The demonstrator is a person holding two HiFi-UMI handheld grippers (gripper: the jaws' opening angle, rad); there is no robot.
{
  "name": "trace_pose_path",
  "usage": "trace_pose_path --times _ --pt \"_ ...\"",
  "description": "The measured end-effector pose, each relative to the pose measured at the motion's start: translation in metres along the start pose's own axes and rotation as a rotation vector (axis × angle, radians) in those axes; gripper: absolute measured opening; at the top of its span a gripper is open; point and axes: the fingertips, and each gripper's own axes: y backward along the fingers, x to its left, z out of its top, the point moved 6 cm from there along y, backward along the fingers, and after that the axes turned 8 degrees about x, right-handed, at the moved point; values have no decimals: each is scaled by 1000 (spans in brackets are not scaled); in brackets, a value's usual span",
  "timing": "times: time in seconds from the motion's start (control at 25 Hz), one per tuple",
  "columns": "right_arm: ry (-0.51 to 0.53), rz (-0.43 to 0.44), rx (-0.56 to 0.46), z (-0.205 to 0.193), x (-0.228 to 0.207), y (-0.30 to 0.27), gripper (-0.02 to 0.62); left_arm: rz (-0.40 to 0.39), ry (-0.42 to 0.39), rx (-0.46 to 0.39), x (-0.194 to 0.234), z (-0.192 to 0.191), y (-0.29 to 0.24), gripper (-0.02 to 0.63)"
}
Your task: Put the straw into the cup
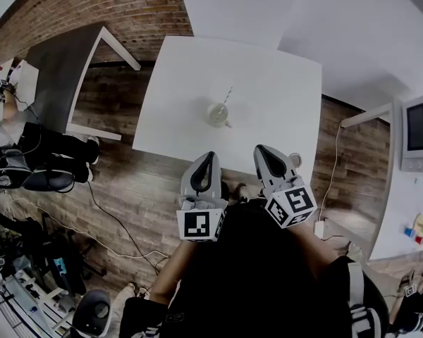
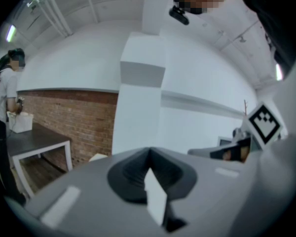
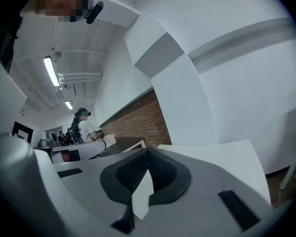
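on the white table (image 1: 268, 69), a pale cup (image 1: 218, 114) with the straw (image 1: 228, 95) already inside, tilted and leaning away over the far rim. nearer than the cup, off the table's near edge, the left claw (image 1: 210, 155): pressed fully together, gripping nothing. just right of that, equally short of the cup, the right claw (image 1: 263, 148): likewise clamped tight on nothing. well left of the cup, a dark table (image 1: 60, 69) with a person (image 1: 49, 146) beside.
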Motion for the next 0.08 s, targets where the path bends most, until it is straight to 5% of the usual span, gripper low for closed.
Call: trace_pose_path --times 0.08 --pt "1 -1 0 -1 -1 0 6 -2 -1 0 -1 -1 0 5"
